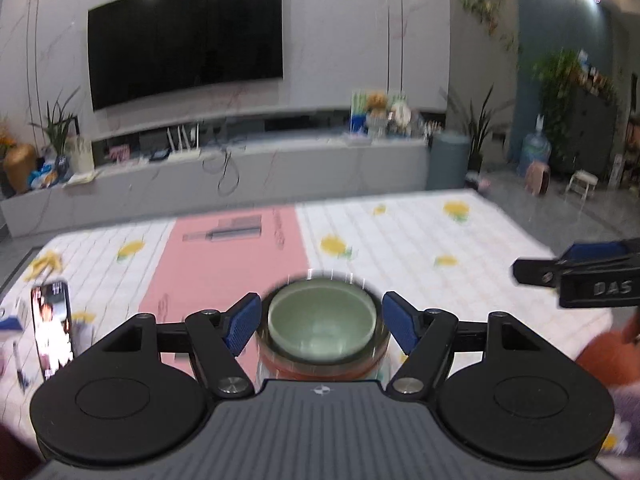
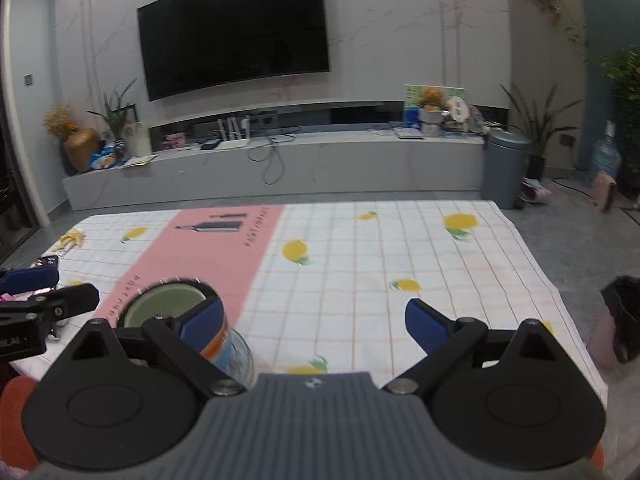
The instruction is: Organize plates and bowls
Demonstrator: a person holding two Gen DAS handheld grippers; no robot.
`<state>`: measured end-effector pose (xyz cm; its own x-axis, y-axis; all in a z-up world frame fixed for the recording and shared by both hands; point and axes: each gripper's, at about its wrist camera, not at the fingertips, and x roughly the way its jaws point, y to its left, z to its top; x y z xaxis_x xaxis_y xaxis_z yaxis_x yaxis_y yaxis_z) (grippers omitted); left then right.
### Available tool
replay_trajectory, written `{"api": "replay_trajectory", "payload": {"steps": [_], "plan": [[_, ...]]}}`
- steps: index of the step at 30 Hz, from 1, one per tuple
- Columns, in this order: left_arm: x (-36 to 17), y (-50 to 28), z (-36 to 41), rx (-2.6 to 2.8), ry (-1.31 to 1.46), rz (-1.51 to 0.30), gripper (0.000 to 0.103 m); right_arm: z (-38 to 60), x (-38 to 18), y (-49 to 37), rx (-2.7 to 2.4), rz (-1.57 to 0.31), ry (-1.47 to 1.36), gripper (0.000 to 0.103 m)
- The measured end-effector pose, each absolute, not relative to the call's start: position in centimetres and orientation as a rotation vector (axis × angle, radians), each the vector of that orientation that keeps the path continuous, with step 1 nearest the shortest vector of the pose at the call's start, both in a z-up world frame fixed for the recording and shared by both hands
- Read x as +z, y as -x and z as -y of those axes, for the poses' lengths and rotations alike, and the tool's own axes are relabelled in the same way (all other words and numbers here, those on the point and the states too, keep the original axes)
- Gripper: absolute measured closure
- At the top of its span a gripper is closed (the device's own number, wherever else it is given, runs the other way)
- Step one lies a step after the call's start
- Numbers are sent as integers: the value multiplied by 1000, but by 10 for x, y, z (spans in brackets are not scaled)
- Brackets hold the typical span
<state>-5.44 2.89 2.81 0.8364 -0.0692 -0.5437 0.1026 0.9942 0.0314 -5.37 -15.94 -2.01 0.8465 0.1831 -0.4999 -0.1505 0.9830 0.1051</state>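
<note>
— What's between your left jaws?

— A round can (image 1: pixel 322 344) standing on the table (image 1: pixel 460 240), a pale green bowl (image 1: pixel 322 318) seated in its mouth, glossy and apparently empty. My left gripper (image 1: pixel 322 320) straddles it with the blue ribbed pads (image 1: pixel 242 326) just off the rim on both sides — open, gripping nothing, though blur makes the gap hard to judge.

— And the right?

— My right gripper (image 2: pixel 314 320) is spread wide with only cloth between its fingers; the can (image 2: pixel 224 344) sits at nine o'clock of it, partly behind the left pad (image 2: pixel 202 320).

— Room to move?

— The checked, lemon-printed cloth lies flat and bare from twelve round to three o'clock, out to the table's far edge. A phone (image 1: pixel 52 328) lies at nine o'clock of my left gripper.
</note>
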Motion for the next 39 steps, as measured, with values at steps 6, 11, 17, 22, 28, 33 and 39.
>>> {"api": "replay_trajectory", "payload": {"steps": [6, 11, 17, 22, 28, 33, 39], "plan": [[-4, 61, -28, -66, -30, -671, 21, 152, -52, 73, 118, -557, -26, 7], [-29, 59, -24, -52, -38, -767, 21, 135, -71, 79, 139, -620, 40, 7], [-51, 59, -21, -52, -27, -861, 21, 134, -97, 69, 133, -752, 32, 7], [-57, 58, -21, -49, -13, -880, 21, 137, -105, 68, 132, -792, 9, 8], [-55, 57, -19, -46, -18, -887, 21, 137, -103, 69, 135, -788, 8, 8], [-55, 56, -17, -46, -25, -885, 22, 138, -103, 68, 134, -784, 2, 8], [-56, 56, -16, -48, -29, -882, 22, 137, -103, 70, 138, -779, 1, 8]]}}
